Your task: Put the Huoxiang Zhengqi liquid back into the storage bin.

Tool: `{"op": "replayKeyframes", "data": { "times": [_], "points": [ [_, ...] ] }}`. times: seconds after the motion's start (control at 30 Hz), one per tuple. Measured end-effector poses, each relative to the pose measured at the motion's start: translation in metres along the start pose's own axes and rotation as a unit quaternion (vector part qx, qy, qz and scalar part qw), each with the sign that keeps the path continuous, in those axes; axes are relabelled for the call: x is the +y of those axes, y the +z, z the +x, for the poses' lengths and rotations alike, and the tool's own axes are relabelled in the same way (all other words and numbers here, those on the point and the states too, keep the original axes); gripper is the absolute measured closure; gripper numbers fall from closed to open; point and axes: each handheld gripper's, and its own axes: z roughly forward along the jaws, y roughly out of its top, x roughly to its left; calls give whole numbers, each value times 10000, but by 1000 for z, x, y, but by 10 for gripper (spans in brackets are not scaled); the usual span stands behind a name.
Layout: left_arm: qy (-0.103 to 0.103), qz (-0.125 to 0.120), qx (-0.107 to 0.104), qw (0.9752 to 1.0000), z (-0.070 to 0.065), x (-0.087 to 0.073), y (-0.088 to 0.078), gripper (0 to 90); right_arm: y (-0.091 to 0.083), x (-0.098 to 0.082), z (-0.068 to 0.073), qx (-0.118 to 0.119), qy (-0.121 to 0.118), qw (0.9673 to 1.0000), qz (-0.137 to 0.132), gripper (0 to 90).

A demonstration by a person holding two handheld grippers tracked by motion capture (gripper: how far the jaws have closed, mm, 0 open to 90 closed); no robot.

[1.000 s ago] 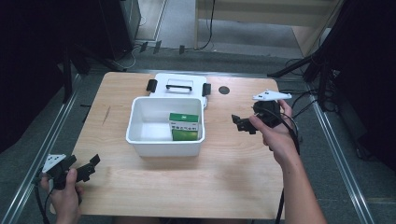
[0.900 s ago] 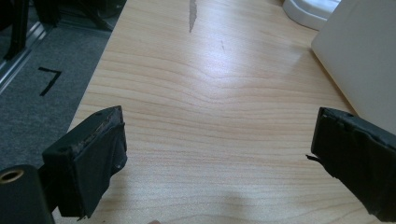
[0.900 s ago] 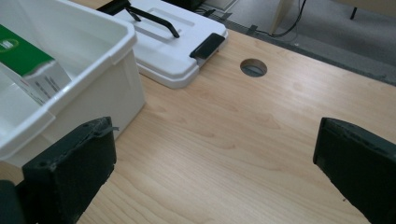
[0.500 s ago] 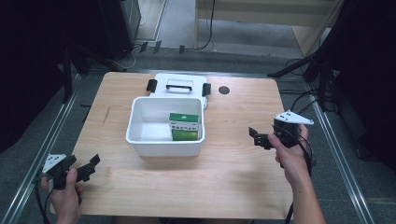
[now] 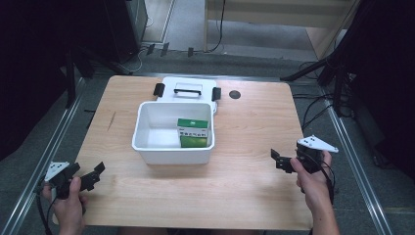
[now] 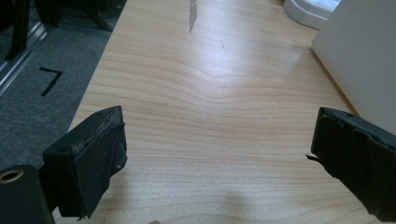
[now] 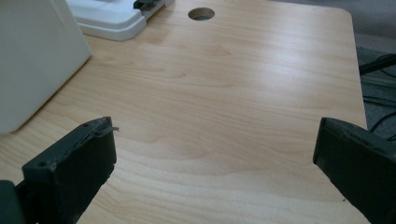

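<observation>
White plastic bin [image 5: 172, 147] sits mid-table with the green box [image 5: 194, 133] already lying inside it at its right side, so I judge the packing done. What looks left is the lid [image 5: 186, 90], which lies flat on the table touching the bin's far edge. My left gripper [image 5: 90, 177] at the near left corner and right gripper [image 5: 277, 160] at the near right both hang released and empty, well apart from the bin.

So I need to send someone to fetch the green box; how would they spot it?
On the wooden table stands an open white bin, its lid lying behind it. The green box stands inside, against the bin's right wall, the one coloured thing there.
</observation>
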Motion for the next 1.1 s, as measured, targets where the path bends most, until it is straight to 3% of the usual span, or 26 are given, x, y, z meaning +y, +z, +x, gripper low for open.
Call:
{"op": "replayKeyframes", "data": {
  "times": [0.27,0.53,1.1],
  "points": [
    [7,3,6,10000,0,0,0,41,-9,-25,-10,-137,145,9998,26,0],
    [12,6,2,10000,0,0,0,41,-17,-49,-15,-236,136,9996,109,0],
    [21,8,9,10000,-1,0,-1,41,-32,-85,-26,-397,341,9985,168,0]
  ]
}}
